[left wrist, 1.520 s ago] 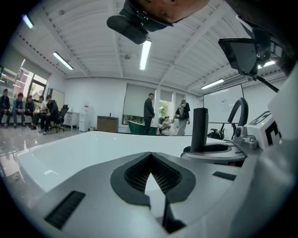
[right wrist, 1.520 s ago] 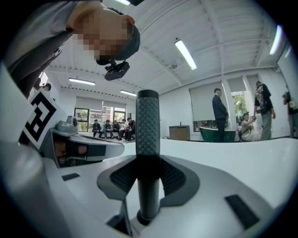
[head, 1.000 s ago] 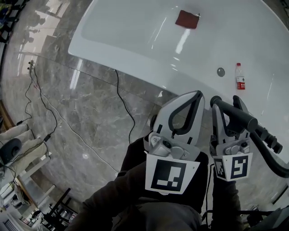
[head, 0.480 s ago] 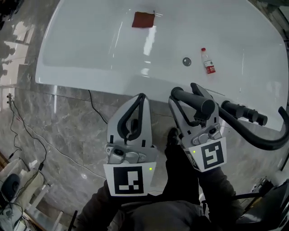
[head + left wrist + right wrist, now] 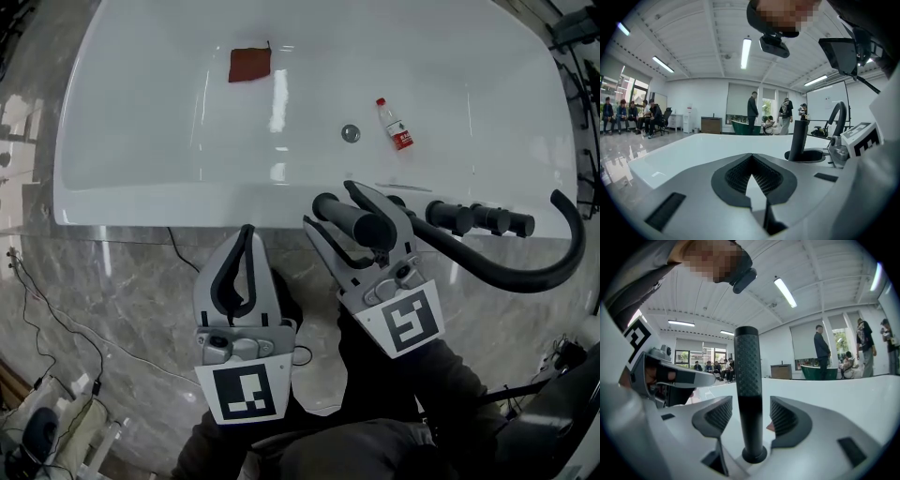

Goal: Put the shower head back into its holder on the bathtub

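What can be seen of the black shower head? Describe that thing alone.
The shower head is a slim, matte black wand, knurled above and smooth below. It stands upright with its foot in a round holder on the white bathtub rim. The right tongs flank it, open, with the pads clear of it.

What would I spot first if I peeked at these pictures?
The big white bathtub fills the top of the head view, with a red cloth and a small bottle lying inside it. Next your eye goes to the black shower handle at the tub's near edge. It stands upright between the open jaws of the right tool, and its hose curves off to the right.
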